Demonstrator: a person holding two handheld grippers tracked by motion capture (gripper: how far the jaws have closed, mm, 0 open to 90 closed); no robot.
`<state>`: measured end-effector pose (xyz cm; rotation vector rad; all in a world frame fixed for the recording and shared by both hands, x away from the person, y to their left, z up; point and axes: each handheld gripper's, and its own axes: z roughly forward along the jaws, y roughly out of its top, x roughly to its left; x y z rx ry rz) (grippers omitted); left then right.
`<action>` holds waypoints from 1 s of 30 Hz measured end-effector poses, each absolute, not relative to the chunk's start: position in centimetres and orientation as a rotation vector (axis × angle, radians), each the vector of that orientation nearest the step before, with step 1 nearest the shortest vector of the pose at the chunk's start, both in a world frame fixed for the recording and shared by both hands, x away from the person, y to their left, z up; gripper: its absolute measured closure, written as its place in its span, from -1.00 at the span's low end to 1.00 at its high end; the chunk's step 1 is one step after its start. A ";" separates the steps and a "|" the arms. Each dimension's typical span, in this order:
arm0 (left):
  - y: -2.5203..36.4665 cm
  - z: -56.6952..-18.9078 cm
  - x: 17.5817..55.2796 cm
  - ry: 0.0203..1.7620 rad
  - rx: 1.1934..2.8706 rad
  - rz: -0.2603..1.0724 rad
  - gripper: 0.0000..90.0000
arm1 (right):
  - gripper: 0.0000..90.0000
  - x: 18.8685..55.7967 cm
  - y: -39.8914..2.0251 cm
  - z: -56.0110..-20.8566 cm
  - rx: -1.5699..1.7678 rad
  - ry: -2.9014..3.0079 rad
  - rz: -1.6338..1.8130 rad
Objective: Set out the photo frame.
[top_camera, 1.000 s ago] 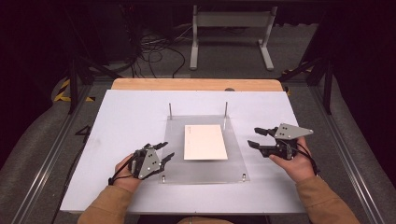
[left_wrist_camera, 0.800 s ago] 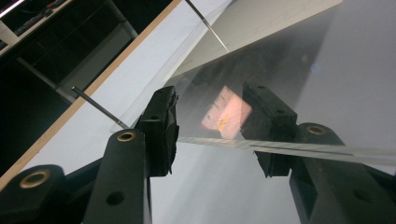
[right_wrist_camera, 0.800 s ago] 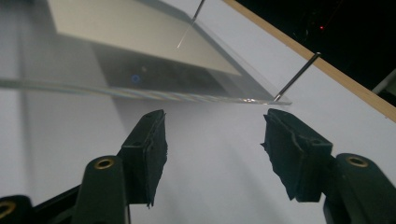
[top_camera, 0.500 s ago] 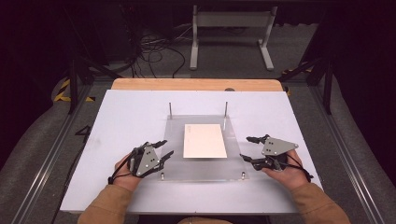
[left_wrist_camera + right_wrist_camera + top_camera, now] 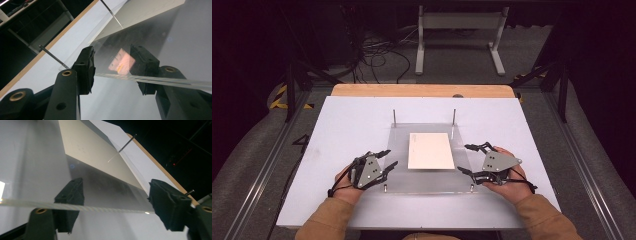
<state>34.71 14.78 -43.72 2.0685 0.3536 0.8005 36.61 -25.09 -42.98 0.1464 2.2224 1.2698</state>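
Clear acrylic forms the square transparent plate (image 5: 427, 165) that stands on short metal legs in the middle of the white rectangular surface (image 5: 342, 125), and a cream rectangular sheet of paper (image 5: 431, 150) lies flat at the plate's centre. Two thin upright metal pins (image 5: 394, 116) stand at the plate's far edge.

The left gripper (image 5: 382, 161) sits at the plate's left edge, near its front corner, with one jaw above the plate and one below. In the left gripper view the plate's edge (image 5: 155, 81) runs between the two black jaws, which stand apart and do not press on it: released.

The right gripper (image 5: 467, 159) sits at the plate's right edge, opposite the left one. Its jaws have just been opening. In the right gripper view the plate's edge (image 5: 100, 208) passes between the widely parted jaws, one above it and one below, with a gap on both sides, so nothing is clamped. The sheet of paper lies beyond the jaws, toward the plate's middle, between the two grippers.
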 end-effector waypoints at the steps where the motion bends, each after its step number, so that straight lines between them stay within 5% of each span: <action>1: 14.8 -43.7 34.7 0.353 2.066 0.798 0.20 | -0.32 36.7 -24.9 -42.9 0.133 2.219 1.265; 7: 14.9 -43.6 35.0 0.368 2.048 0.776 0.21 | -0.06 37.0 -24.4 -42.9 0.113 2.221 1.267; 8: 14.8 -43.5 35.0 0.365 2.044 0.771 0.21 | 0.18 37.0 -24.4 -42.9 0.142 2.236 1.287; 14: 14.7 -42.8 35.3 0.379 2.022 0.743 0.26 | 0.37 36.9 -24.1 -42.3 0.146 2.196 1.262; 30: 14.0 -42.4 35.2 0.355 2.019 0.855 0.39 | 0.44 37.1 -23.9 -41.1 0.198 2.172 1.275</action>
